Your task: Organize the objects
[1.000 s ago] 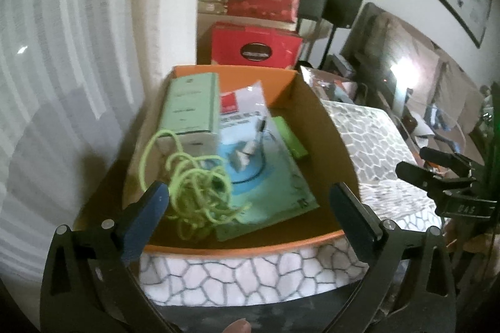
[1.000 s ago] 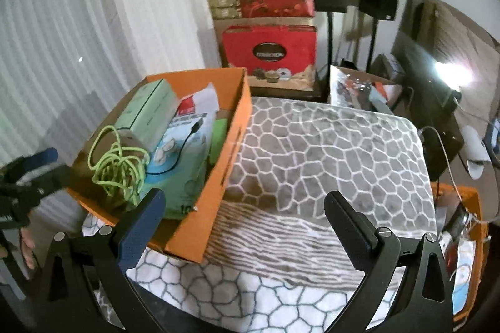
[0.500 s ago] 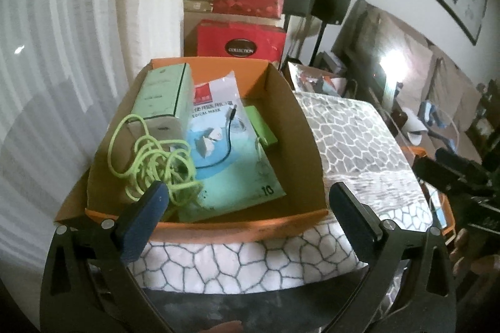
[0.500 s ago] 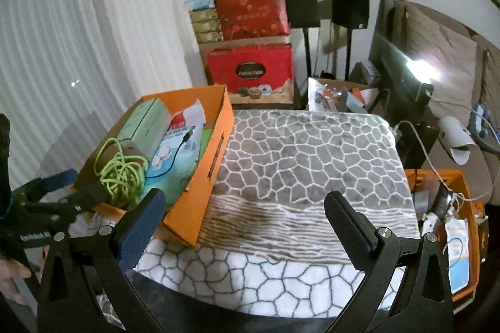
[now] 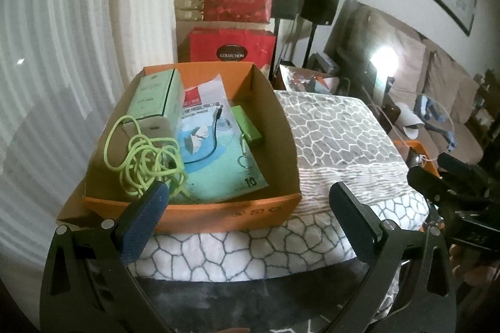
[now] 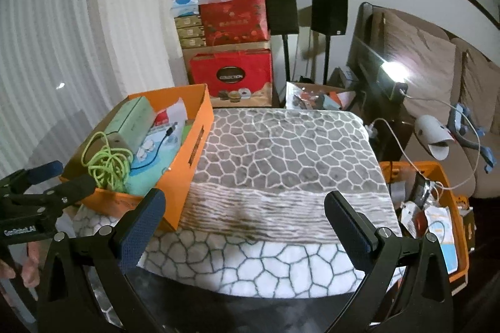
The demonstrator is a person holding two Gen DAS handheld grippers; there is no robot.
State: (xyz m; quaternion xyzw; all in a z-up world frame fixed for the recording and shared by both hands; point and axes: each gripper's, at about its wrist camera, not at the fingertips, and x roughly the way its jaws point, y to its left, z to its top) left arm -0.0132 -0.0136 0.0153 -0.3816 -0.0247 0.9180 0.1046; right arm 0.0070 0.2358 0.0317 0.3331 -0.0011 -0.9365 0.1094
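An orange cardboard box point(image 5: 200, 212) sits at the left end of a table covered with a grey and white cobblestone-pattern blanket point(image 5: 331, 139). Inside the box, a pale green carton point(image 5: 156, 97) lies along the left wall, with a tangled lime-green cord point(image 5: 143, 159) heaped at its near end. Beside these lies a flat teal and white packet point(image 5: 218, 164), crossed by a thin black cable point(image 5: 215, 133), and a small bright green box point(image 5: 247, 128) rests against the packet's right edge. The left gripper point(image 5: 243, 208) hovers just in front of the box's near wall, its blue-padded fingers point(image 5: 143, 217) spread wide and holding nothing. The right gripper point(image 6: 243, 214) hangs over the blanket to the right of the box, its fingers point(image 6: 142, 223) likewise spread wide and empty. From the right wrist view, the box point(image 6: 187, 151) stands at the left with the cord point(image 6: 107, 166) visible over its rim, and an orange crate point(image 6: 450, 173) full of mixed packets and wires sits off the table's right edge. Behind the table, red gift boxes point(image 6: 232, 45) are stacked against the wall beside two black speakers on stands point(image 6: 307, 12).
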